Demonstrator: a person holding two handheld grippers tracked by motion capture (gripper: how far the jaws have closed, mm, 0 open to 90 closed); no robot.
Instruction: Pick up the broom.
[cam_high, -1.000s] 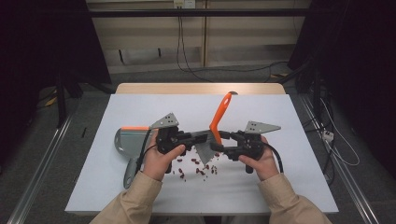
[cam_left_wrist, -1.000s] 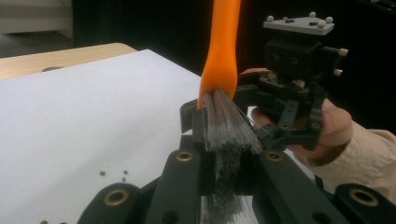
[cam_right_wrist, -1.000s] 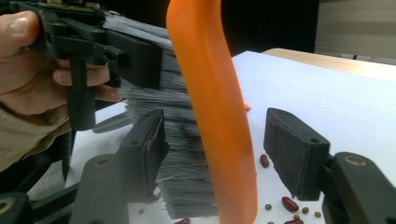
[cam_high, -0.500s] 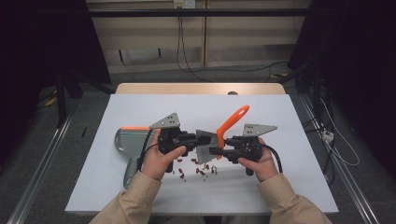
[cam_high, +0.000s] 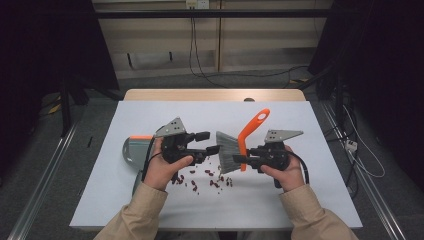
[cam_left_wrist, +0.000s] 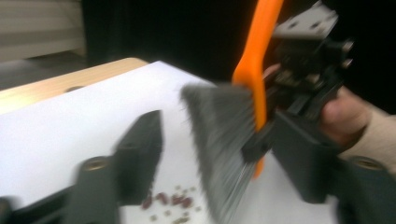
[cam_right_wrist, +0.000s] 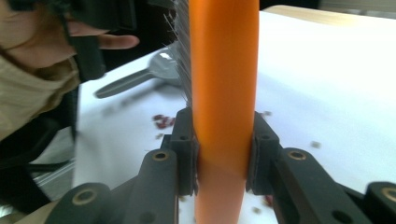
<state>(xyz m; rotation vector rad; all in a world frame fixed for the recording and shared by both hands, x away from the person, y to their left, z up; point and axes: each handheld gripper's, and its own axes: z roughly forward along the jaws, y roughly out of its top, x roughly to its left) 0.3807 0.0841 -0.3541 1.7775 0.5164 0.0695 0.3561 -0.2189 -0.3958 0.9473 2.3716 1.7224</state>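
Handover moment: right claw (cam_high: 239, 159) is clenched on the orange handle of the brush (cam_high: 245, 141), both pads pressing the handle from either side in the right gripper view (cam_right_wrist: 224, 93), so the brush is carried by the right hand alone. Its jaws have just been closing onto that handle. Left claw (cam_high: 209, 142) stands released, jaws apart beside the grey bristles (cam_left_wrist: 219, 140) with nothing pinched; they have just been opening, which reads as letting go now the other side has it. Brush sits tilted above the middle of the worktop (cam_high: 150, 115), handle up and away, bristles low and toward the left claw, right above the scattered red beans (cam_high: 207, 179). That pose probably suits sweeping: bristle edge near the spill, handle gripped low for control. Grey dustpan (cam_high: 131, 149) with an orange trim lies flat at the left of the worktop, behind the left hand (cam_high: 162, 170), likely parked there as the target for the beans. Beans lie loose just in front of both hands, none in the dustpan as far as I can tell.
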